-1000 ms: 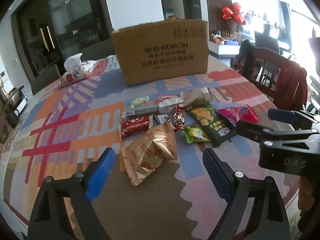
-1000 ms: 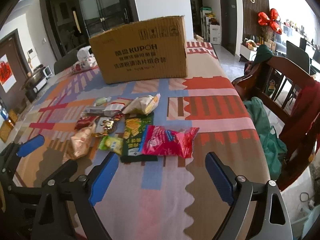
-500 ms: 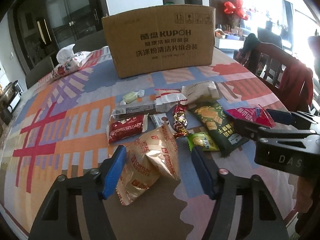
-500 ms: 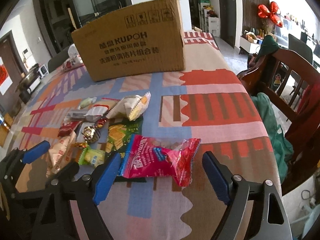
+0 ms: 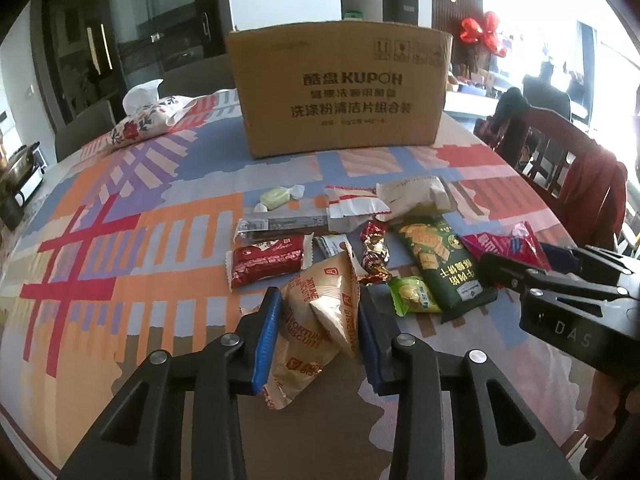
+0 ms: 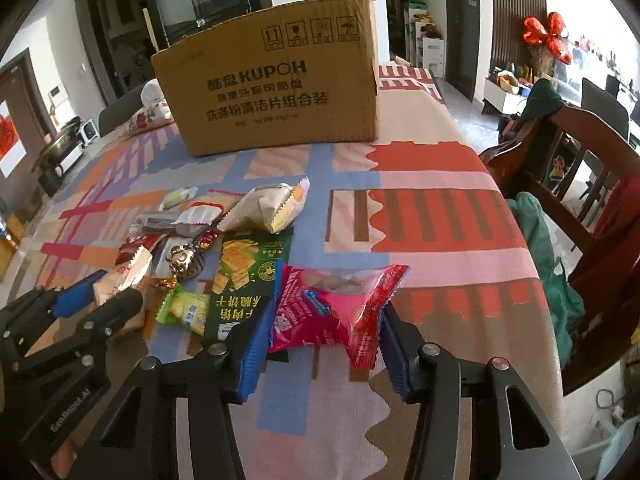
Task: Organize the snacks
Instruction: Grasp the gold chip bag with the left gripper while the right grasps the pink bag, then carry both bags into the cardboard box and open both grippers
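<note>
Left tool: my left gripper (image 5: 318, 334) has both blue pads pressed on the gold biscuit bag (image 5: 320, 320), so I judge it is clamped on this bag.
Right tool: my right gripper (image 6: 324, 354) has the pink snack packet (image 6: 334, 308) between its 2 pads; the pads touch or almost touch the packet ends, and I cannot tell if the grip is already firm.
Biscuit bag place: between the left fingers, low on the tablecloth (image 5: 120, 240), its body crumpled.
Biscuit bag axis: it runs from near the tool forward and a little to the right; the top seam points away from the tool.
Pink packet axis: the long side lies across the right tool, from pad to pad, with the crimped red end at the right pad.
Key relation: the cardboard box (image 5: 340, 88) stands straight ahead of both tools, beyond the other snacks (image 5: 436, 260), well apart from the 2 packets.
Nearer arm: I judge neither is clearly nearer to the box; it looks more central for the left.
Next move, my judgement: lift first, then carry forward over the pile, because dragging can push the loose packets.
</note>
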The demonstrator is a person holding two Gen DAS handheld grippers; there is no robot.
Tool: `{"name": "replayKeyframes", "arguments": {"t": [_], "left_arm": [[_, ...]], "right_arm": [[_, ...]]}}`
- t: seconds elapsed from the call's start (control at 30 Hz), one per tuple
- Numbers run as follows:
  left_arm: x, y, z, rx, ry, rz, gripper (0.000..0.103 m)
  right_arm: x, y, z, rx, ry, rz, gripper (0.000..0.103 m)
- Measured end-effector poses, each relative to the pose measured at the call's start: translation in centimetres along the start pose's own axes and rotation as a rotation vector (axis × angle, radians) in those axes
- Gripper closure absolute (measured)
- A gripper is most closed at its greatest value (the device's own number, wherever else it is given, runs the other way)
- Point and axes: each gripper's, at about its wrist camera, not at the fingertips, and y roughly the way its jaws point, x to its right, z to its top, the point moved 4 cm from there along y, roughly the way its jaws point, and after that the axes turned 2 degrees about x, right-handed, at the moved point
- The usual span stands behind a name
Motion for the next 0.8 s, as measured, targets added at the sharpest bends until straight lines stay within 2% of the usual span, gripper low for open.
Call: {"name": "replayKeyframes", "arguments": {"t": [0.27, 0.5, 0.63, 0.8], "left_arm": [[-0.5, -2.0, 0.9, 0.058, -0.029, -0.014, 0.069], [-1.2, -4.9, 2.6, 0.120, -0.049, -0.057, 0.069], [-1.8, -6.3, 4.1, 0.168, -0.065, -0.070, 0.070], [-2.7, -7.8, 6.9, 0.255, -0.055, -0.051, 0.070]], "right_arm": [[-1.0, -1.6, 0.4, 0.039, -0.037, -0.003, 0.054], [-2.2, -4.3, 1.7, 0.095, -0.069, 0.008, 0.054], [-3.3, -6.0, 3.1, 0.145, -0.097, 0.028, 0.054], [-4.4, -7.6, 5.9, 0.215, -0.128, 0.057, 0.054]]}}
